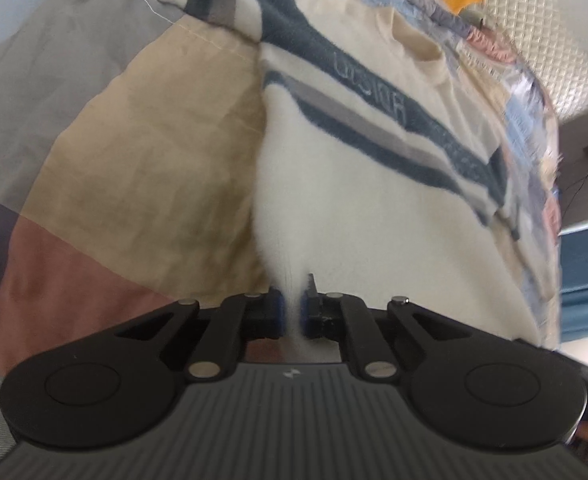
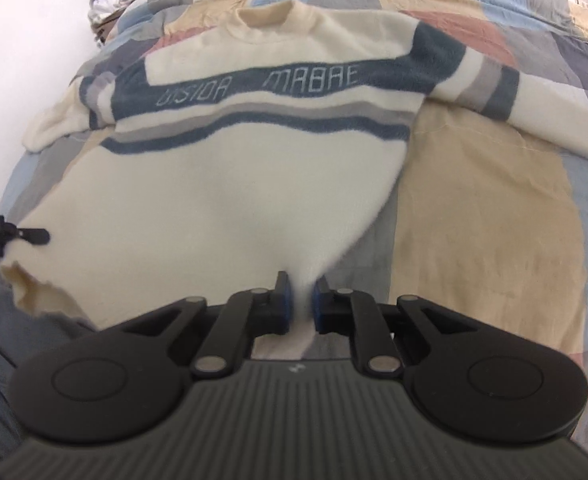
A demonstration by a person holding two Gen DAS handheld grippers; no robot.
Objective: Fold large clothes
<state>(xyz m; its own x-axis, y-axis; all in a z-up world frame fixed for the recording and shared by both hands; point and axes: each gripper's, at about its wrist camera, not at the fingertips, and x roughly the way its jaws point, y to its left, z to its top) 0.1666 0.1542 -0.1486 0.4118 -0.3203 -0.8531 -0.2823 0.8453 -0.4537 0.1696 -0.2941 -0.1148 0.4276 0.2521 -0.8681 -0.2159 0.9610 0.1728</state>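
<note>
The cream sweater with blue and grey chest stripes is lying face up on the patchwork quilt, collar pointing away from the operator. The right gripper is pinching the bottom hem near one corner, its blue pads closed on the fabric and lifting it slightly. The left gripper is likewise clamping cream fabric at the hem; in the right wrist view its tip is touching the opposite hem corner. One sleeve is lying spread outward, the other is bunching beside the body. Folding appears to be at an early stage: no fold is completed, and sleeves and body remain to be folded.
</note>
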